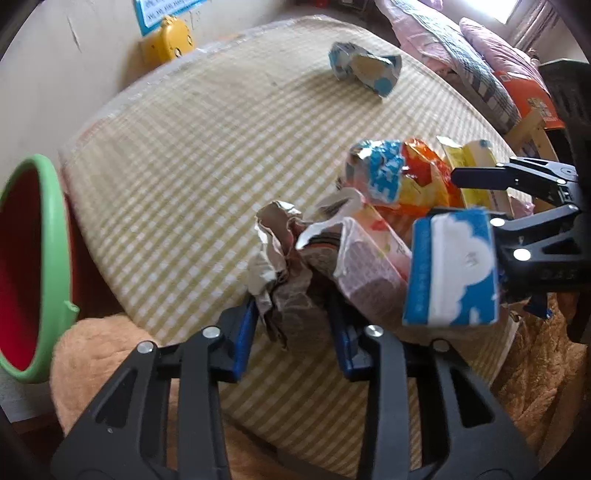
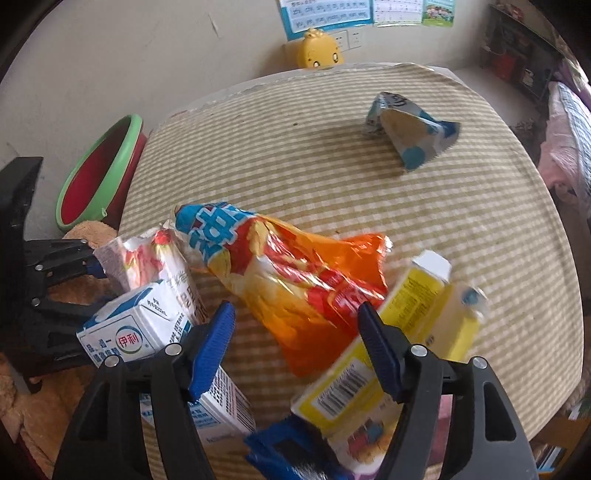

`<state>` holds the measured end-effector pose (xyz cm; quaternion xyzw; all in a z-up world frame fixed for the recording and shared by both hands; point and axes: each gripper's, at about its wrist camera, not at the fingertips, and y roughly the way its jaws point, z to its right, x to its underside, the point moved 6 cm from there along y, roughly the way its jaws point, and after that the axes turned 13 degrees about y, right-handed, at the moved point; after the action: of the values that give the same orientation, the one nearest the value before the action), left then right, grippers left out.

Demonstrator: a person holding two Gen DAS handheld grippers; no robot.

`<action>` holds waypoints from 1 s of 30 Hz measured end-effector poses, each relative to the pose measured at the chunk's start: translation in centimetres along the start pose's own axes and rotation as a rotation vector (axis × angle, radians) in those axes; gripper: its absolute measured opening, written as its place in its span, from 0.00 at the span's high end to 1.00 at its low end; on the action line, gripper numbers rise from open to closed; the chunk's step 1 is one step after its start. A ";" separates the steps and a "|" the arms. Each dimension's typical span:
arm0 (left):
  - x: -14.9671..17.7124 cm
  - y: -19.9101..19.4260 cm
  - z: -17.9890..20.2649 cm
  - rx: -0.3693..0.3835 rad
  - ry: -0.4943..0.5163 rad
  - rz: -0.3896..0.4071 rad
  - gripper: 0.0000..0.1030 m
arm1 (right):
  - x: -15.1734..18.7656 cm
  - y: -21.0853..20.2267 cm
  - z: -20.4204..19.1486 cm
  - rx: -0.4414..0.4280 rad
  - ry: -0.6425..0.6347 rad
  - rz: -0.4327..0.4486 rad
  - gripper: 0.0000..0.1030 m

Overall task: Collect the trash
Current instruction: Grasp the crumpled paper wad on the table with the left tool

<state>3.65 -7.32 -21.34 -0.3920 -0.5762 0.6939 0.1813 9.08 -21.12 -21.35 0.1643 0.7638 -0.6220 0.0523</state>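
Trash lies heaped on the checked tabletop [image 2: 332, 155] between both claws. Orange chip bag [image 2: 295, 280] sits just ahead of the right claw [image 2: 295, 325], which gapes wide and grips nothing. Crumpled brown wrapper [image 1: 280, 266] is pinched in the narrowed left claw [image 1: 291, 317].

Lighting: soft daylight, moderately bright; window [image 1: 517, 9] blown out at the far right in the left wrist view.
Shadows: faint, diffuse, under the torn wrapper [image 2: 410, 129] on the checked surface [image 2: 295, 155].
Glare: sheen on the chip bag [image 2: 295, 280].
Blur: yellow carton [image 2: 424, 325] smeared; near edges soft.
Distortion: strong fisheye bowing, dark vignette corners.
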 end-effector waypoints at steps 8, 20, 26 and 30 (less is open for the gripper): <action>0.7 -2.6 -5.0 -0.106 -0.176 0.060 0.68 | -1.5 0.6 -0.3 0.003 0.006 0.031 0.35; 0.0 -0.9 -7.3 -0.179 -0.228 0.029 0.35 | -1.9 1.2 -1.0 0.017 0.004 0.057 0.34; 0.0 0.3 -7.6 -0.167 -0.256 0.003 0.36 | -1.8 1.6 -1.5 0.035 0.000 0.079 0.29; 0.3 0.0 -8.2 -0.152 -0.292 0.027 0.52 | -2.0 1.5 -1.6 0.025 0.006 0.092 0.50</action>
<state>9.68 -1.75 -21.71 -0.3073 -0.6420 0.7002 0.0560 11.68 -19.65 -21.82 0.2020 0.7477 -0.6280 0.0764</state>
